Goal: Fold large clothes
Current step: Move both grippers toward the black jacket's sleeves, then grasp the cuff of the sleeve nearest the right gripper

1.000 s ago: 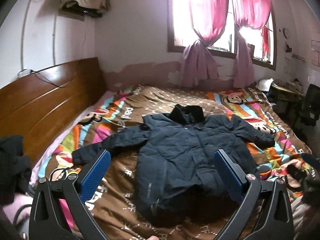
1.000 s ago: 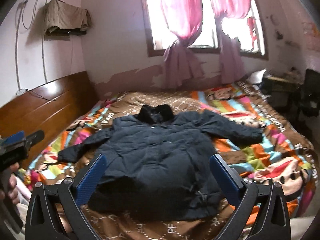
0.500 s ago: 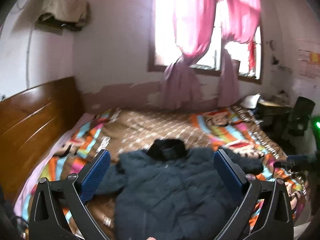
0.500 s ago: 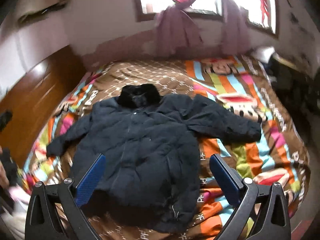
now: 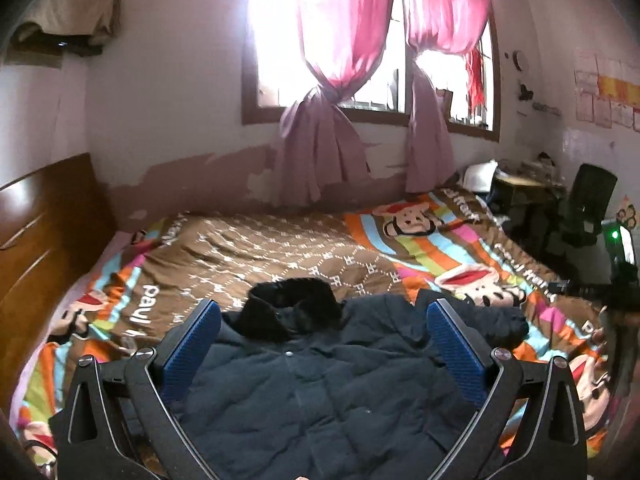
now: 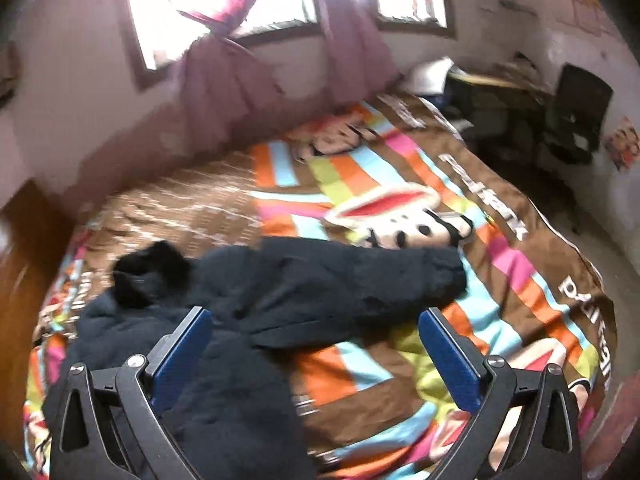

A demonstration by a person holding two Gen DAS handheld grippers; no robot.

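A dark navy padded jacket (image 5: pixel 320 384) lies spread front-up on the bed, its black furry collar (image 5: pixel 292 308) toward the window. My left gripper (image 5: pixel 324 344) hovers open above the jacket's chest, nothing between its blue pads. In the right wrist view the jacket (image 6: pixel 208 320) fills the lower left, and its right sleeve (image 6: pixel 360 280) stretches out across the striped cover. My right gripper (image 6: pixel 316 352) hangs open above the sleeve and armpit area, holding nothing. The jacket's hem is hidden behind both grippers.
The bed carries a brown and striped cartoon-monkey cover (image 5: pixel 420 248). A wooden headboard (image 5: pixel 44 236) runs along the left. Pink curtains (image 5: pixel 320 140) hang at the window behind. A cluttered desk (image 5: pixel 524 188) and dark chair (image 5: pixel 588 204) stand right of the bed.
Both grippers have moved in over the bed toward the jacket. The left view rose toward the collar; the right swung right toward the outstretched sleeve. Both stayed open.
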